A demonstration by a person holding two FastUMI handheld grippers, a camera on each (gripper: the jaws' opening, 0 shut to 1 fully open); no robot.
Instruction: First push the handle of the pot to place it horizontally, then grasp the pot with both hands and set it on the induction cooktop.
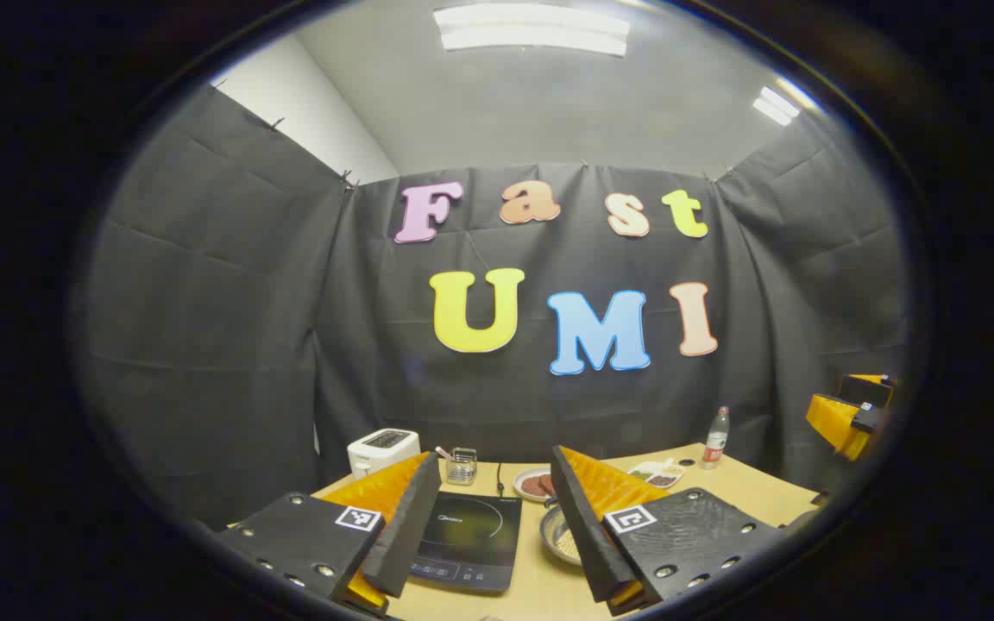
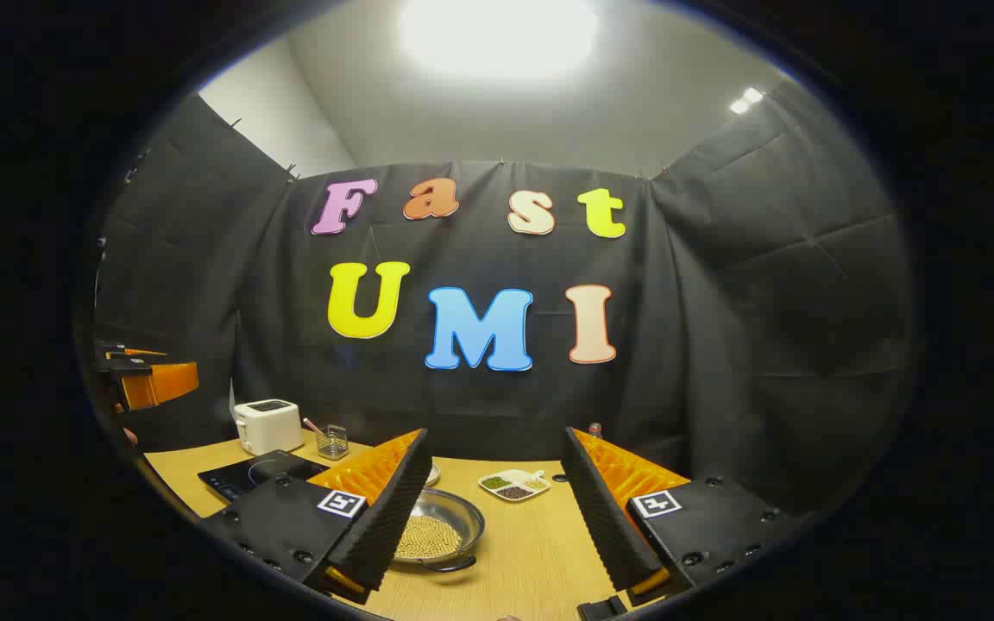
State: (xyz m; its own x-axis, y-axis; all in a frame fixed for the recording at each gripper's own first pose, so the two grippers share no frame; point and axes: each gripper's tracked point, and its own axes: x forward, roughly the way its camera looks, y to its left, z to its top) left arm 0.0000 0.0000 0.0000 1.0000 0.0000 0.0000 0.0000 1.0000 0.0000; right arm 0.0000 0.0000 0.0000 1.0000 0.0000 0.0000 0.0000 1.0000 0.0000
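The pot is a shallow metal pan full of pale beans, standing on the wooden table. A dark handle shows at its near rim. My right gripper hovers open above the table, and its left finger covers the pot's left side. In the left gripper view the pot is half hidden behind a finger. The black induction cooktop lies to its left, between the fingers of my open left gripper. The cooktop lies left of the pot in the right gripper view.
A white toaster and a small glass holder stand behind the cooktop. A plate of dark food, a divided dish and a bottle sit farther back. Black cloth walls close the booth.
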